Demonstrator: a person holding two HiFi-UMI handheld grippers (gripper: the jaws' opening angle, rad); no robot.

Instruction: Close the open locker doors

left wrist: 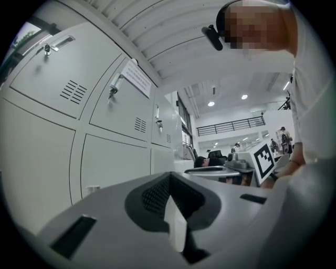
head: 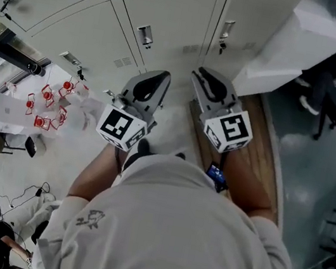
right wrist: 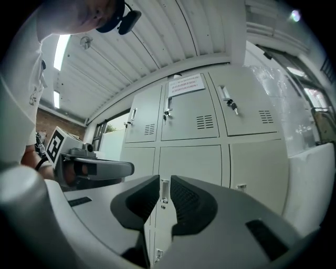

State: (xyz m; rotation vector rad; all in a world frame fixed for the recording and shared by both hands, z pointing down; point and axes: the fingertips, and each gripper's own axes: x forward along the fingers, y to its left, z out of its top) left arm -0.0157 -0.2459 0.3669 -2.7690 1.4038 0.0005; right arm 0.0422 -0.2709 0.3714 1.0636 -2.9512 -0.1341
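I am holding both grippers up in front of the bank of lockers (head: 170, 15), which is filling the upper part of the head view. The left gripper (head: 154, 78) is sitting just left of centre and the right gripper (head: 205, 78) just right of it, side by side, noses toward the doors.

The left gripper is grasping nothing: its own view is showing only a thin pale sliver between the ribbed pads, so the jaws are barely apart. The right gripper is likewise released, with a narrow gap between its jaws. Through that gap a locker handle (right wrist: 164, 190) is lining up, well beyond the jaws and untouched. I judge I am keeping both nearly closed so that either can push on a door like a blunt nose, since shutting a door needs no grasp.

Every door facing the grippers is lying flush, including the one carrying the paper notice (right wrist: 187, 84). The one thing that looks open is the white panel (head: 295, 50) jutting out from the bank in the upper right of the head view. I am taking it for a swung-out door, though I cannot be certain. If so, the right gripper is the nearer one, and I am expecting to swing it rightward to press that panel home.
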